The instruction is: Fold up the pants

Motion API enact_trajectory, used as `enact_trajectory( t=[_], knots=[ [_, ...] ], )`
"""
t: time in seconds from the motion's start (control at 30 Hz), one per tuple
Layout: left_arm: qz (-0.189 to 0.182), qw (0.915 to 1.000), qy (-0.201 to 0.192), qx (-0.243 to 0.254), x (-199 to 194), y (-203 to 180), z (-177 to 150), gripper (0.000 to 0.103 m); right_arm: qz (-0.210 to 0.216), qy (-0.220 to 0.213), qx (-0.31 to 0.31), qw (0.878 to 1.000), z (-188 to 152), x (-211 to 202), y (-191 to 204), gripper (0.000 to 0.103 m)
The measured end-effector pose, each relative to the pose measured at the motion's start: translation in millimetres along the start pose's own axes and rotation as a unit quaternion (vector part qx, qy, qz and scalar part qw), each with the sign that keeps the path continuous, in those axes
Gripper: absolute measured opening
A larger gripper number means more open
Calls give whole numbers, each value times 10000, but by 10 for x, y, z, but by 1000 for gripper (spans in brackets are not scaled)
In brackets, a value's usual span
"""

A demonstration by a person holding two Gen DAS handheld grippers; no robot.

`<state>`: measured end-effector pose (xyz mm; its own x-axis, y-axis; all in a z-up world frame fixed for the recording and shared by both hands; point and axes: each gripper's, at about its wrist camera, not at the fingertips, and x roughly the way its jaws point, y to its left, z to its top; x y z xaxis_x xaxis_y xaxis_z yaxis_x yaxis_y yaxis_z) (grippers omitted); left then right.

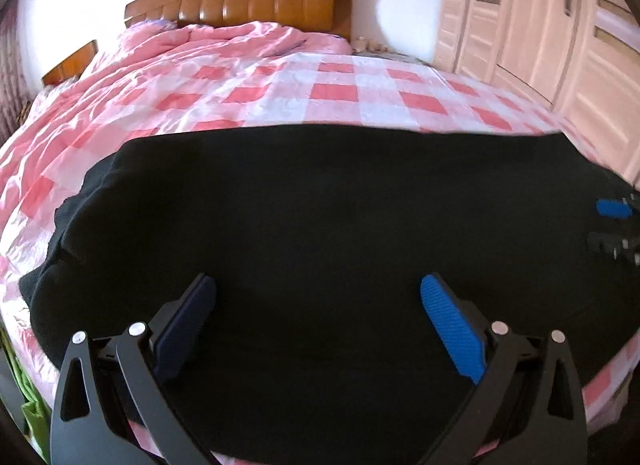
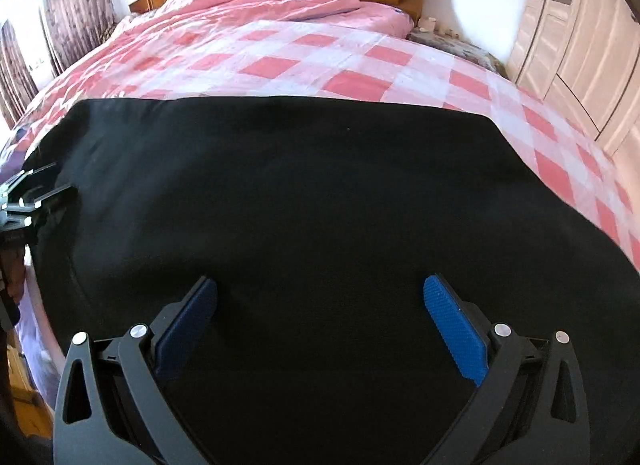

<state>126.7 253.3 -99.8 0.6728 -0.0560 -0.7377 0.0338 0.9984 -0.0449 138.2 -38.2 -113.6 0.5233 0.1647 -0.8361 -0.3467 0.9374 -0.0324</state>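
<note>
Black pants [image 1: 320, 225] lie flat across the near end of a bed with a pink-and-white checked cover [image 1: 332, 93]. My left gripper [image 1: 318, 293] is open and empty, just above the pants near their near edge. My right gripper [image 2: 320, 293] is also open and empty above the pants [image 2: 300, 193]. The right gripper shows at the right edge of the left wrist view [image 1: 616, 225], over the cloth. The left gripper shows at the left edge of the right wrist view [image 2: 36, 197], at the pants' left end.
A wooden headboard [image 1: 260, 1] stands at the far end, with a rumpled pink quilt [image 1: 224, 45] below it. A pale wardrobe [image 1: 540, 25] lines the right side. Dark red curtains [image 2: 72, 1] hang at the left. A bedside cabinet [image 1: 72, 61] sits far left.
</note>
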Motion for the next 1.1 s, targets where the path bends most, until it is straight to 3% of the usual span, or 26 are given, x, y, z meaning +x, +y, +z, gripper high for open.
enact_trajectory(
  t=[0.53, 0.63, 0.7, 0.73, 0.8, 0.93, 1.03, 1.1],
  knots=[
    [-190, 9995, 229, 62, 362, 61, 403, 102, -97, 110, 204, 9997, 341, 124, -48, 99],
    [-382, 9977, -62, -549, 102, 220, 340, 100, -31, -11, 191, 9998, 306, 103, -67, 99],
    [-715, 9903, -492, -1085, -238, 414, 219, 101, -14, -60, 206, 9998, 280, 86, -71, 99],
    [-1016, 9795, -886, -1494, -502, 610, 91, 101, -57, -66, 184, 9998, 283, 88, -56, 99],
    [-1368, 9621, -1087, -2096, -699, 971, -78, 101, -83, -71, 180, 9998, 293, 95, -49, 99],
    [-1367, 9395, -864, -3021, -662, 1672, -345, 100, -80, -96, 192, 9997, 292, 95, -50, 99],
    [-1899, 9142, -755, -3500, -508, 2030, -478, 98, -94, -109, 196, 9997, 288, 95, -44, 99],
    [-1977, 9142, -640, -3481, -409, 2104, -448, 95, -88, -106, 195, 9997, 288, 95, -43, 99]
  ],
)
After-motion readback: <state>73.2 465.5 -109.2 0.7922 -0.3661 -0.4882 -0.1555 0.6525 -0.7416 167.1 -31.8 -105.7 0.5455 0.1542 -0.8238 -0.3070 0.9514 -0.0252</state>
